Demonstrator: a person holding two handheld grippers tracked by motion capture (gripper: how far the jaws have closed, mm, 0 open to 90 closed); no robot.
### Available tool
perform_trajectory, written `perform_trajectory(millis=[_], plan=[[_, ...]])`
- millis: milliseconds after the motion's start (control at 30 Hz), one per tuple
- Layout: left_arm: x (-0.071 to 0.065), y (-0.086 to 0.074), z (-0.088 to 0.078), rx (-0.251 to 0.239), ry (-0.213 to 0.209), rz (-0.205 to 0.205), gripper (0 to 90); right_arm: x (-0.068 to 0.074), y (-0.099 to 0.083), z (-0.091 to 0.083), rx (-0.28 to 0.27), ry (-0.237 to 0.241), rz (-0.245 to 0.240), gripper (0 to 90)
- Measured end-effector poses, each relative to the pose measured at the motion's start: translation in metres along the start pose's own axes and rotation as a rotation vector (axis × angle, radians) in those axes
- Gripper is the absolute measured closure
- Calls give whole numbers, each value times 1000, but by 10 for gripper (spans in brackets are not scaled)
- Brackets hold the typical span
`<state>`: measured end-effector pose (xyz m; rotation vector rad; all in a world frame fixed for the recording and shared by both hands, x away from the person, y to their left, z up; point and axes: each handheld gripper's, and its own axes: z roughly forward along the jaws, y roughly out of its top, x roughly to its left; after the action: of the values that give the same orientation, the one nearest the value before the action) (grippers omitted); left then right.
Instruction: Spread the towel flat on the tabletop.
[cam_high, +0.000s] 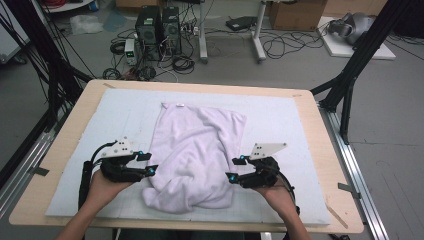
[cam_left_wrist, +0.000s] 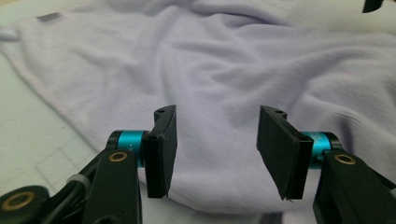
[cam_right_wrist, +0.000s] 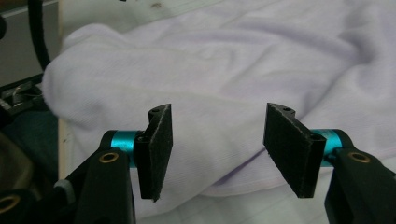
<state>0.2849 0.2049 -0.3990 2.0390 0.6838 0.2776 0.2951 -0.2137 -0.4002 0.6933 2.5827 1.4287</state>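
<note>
Lilac cloth (cam_high: 192, 155), no readable label, between left hand-held gripper (cam_high: 148, 163) and right hand-held gripper (cam_high: 236, 168), both released.

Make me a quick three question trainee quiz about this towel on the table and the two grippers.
1. True or false: the left gripper is clamped on the pale towel.
2. What lies between the towel and the wooden table? A) a pale mat B) a tray C) nothing
3. Which towel edge does the right gripper face in the high view?

Key: 1 false, its jaws stand open. 2 A, the pale mat. 3 Its right edge.
</note>
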Motion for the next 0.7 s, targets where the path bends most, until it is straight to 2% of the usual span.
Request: perform_trajectory(millis=[33,167,267,367,500,533,567,600,700], plan=[[-3,-1,1,7,-13,9,482,7,-7,4,2,24,0,418],[-15,-8,9,43,-47,35,484,16,-17,10,24,38,-10,411],[-17,-15,18,82,-58,45,506,23,-29,15,33,51,-3,409],[-17,-23,26,109,-66,47,529,25,-34,15,34,58,-5,413],[-20,-28,32,138,-73,73,637,28,-36,13,-2,65,-6,434],[-20,-28,33,143,-73,81,637,28,-36,13,-2,65,-6,434],[-20,-28,33,149,-73,84,700,29,-36,16,2,65,-4,456],[-20,-29,34,153,-79,85,700,29,-36,16,2,65,-4,456],[-20,-30,35,156,-92,99,794,32,-33,21,15,57,-16,518]])
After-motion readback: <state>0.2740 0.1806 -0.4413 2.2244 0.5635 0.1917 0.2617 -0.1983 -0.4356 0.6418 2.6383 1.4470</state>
